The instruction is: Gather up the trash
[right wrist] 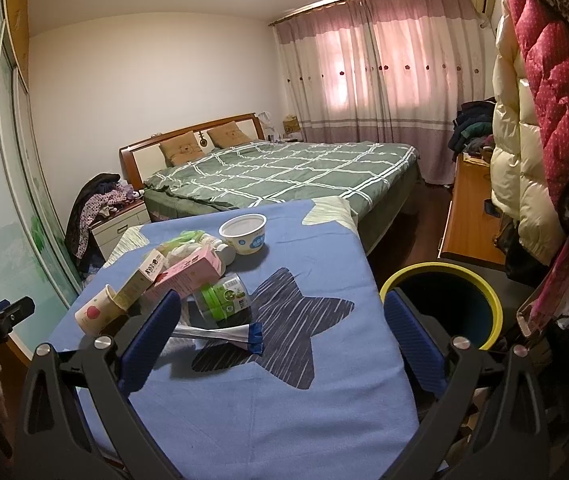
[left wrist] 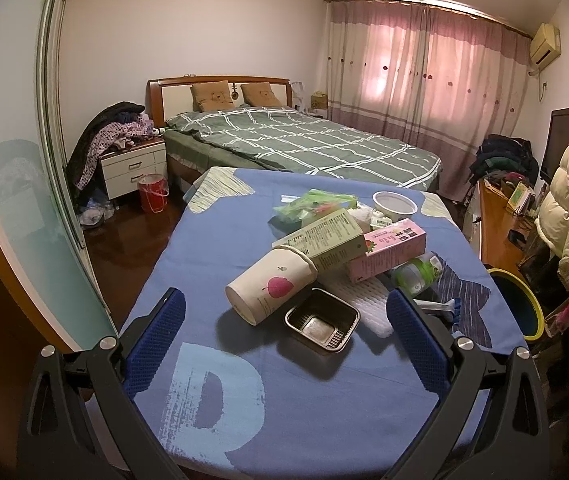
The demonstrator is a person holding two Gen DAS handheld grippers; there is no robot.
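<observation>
Trash: heap on blue-clothed table (left wrist: pixel 324 420), bin (right wrist: pixel 484 304) just beside its right edge | Handling: paper cup (left wrist: pixel 268 292) on its side, probably light, crushable, best taken across its body | Obstacles: foil tray (left wrist: pixel 322 324) near cup, cartons (left wrist: pixel 360 248) lean on cup | Left gripper (left wrist: pixel 284 340), right gripper (right wrist: pixel 280 344): both spread wide, empty

Two hand-held grippers — black frames, blue pads

The left gripper (left wrist: pixel 284 312) and the right gripper (right wrist: pixel 282 318) look alike: each has two black angular arms with triangular cut-outs, round silver screws at the joints, and two long fingers faced with dark blue, finely ribbed pads (left wrist: pixel 156 340). At the left edge of the right wrist view a black clamp-like part of the other gripper shows — details unclear
</observation>
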